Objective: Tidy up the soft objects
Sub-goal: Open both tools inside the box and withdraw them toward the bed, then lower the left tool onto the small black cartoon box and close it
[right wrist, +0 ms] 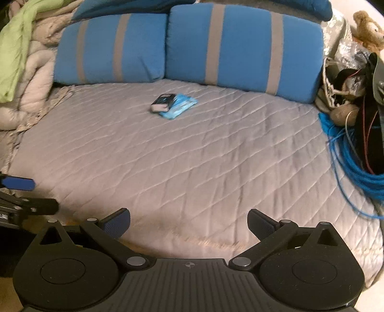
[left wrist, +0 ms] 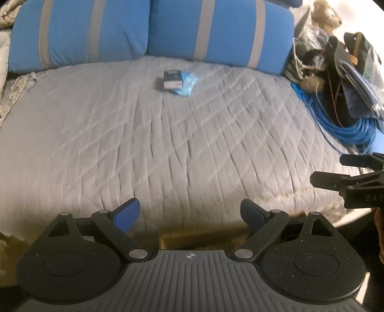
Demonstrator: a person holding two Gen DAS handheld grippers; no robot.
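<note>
Two blue pillows with grey stripes, one [left wrist: 79, 33] beside the other [left wrist: 220, 31], lean side by side at the head of a grey quilted bed [left wrist: 168, 144]. In the right wrist view the same pillows [right wrist: 112, 48] [right wrist: 244, 50] stand at the far edge of the quilt [right wrist: 192, 156]. My left gripper [left wrist: 190, 213] hovers open over the near edge of the bed, nothing between its blue pads. My right gripper [right wrist: 188, 224] is open and empty too, just to the right of the left one. A tan teddy bear [left wrist: 326, 14] sits at the far right corner.
A small dark box on a light blue packet [left wrist: 178, 80] lies mid-bed near the pillows. A coil of blue cable [left wrist: 345, 129] and a heap of bags and wires [left wrist: 340, 62] crowd the right edge. Beige bedding and a green cloth [right wrist: 16, 48] pile up at the left.
</note>
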